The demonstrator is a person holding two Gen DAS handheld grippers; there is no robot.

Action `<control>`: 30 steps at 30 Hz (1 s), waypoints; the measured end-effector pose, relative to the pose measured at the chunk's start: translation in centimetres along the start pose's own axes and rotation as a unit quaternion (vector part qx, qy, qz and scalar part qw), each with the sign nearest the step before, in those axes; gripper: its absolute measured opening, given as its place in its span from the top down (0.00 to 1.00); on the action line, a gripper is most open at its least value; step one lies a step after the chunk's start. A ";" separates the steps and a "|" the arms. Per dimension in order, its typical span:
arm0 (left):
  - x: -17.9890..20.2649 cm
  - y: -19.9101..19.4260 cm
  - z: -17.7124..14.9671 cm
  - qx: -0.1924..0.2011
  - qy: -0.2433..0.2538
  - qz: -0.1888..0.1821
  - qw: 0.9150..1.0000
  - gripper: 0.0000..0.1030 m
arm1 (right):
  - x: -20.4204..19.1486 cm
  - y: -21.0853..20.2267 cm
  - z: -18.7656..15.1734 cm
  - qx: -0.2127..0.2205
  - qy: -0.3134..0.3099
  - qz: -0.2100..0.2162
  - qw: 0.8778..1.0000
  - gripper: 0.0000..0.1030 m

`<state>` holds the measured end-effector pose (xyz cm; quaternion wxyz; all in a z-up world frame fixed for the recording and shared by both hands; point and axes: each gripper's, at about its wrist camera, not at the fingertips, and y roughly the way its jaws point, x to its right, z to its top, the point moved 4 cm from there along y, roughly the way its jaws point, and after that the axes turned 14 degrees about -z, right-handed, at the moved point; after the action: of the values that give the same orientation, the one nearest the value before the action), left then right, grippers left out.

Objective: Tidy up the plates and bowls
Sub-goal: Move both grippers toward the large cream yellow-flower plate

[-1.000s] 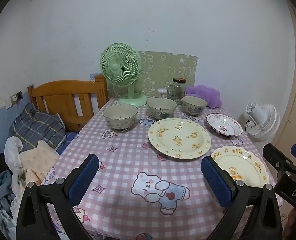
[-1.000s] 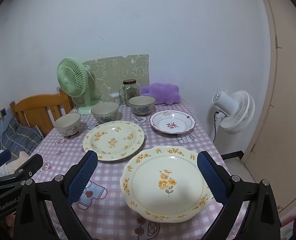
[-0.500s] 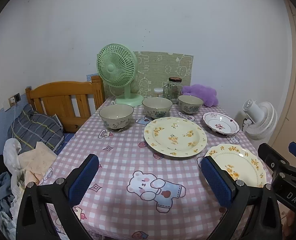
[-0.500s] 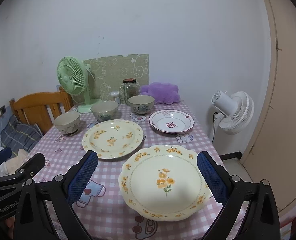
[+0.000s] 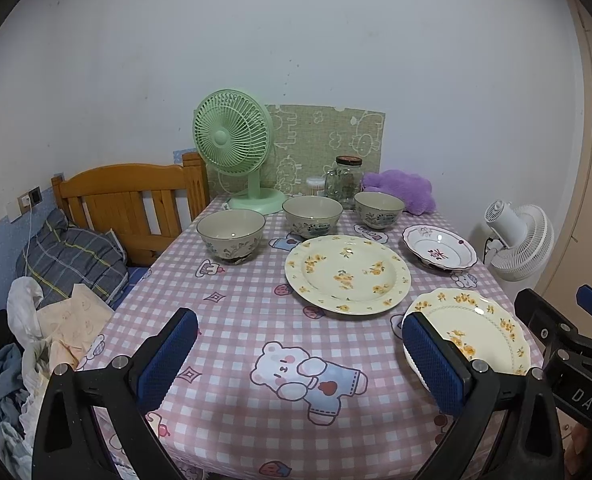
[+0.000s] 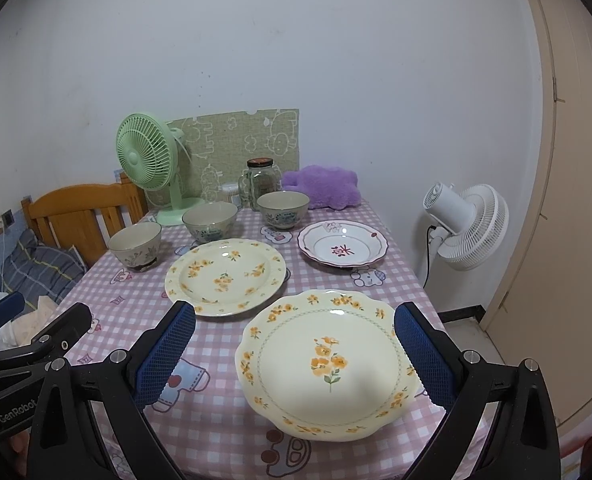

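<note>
On the counter, under a pink checked cloth printed with bears, three bowls stand in a row toward the far edge: left bowl, middle bowl, right bowl. Nearer lies a large round plate with yellow flowers, and to its right a small white plate with a red pattern. A scalloped yellow-flowered plate sits at the near right corner, close to the edge. The left tongs hang wide open above the bear print, holding nothing. The right tongs are likewise spread wide and empty, their blue pads flanking the scalloped plate without touching it. Behind the bowls stand a green fan, a glass jar and a purple cushion.
</note>
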<state>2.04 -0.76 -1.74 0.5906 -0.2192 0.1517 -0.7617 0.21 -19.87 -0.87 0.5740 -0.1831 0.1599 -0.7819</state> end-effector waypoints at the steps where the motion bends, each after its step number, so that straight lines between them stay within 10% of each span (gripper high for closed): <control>1: 0.0 0.0 0.0 0.000 0.000 0.000 1.000 0.00 | 0.0 0.0 0.0 0.000 0.000 0.000 1.000 0.02; 30: 1.1 0.4 0.1 -0.009 0.001 0.000 1.000 0.00 | 0.4 0.6 -0.4 -0.010 -0.002 -0.002 1.000 0.02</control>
<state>2.20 -1.91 -1.70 0.5889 -0.2240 0.1589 -0.7601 0.45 -20.39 -1.43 0.5706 -0.1914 0.1663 -0.7811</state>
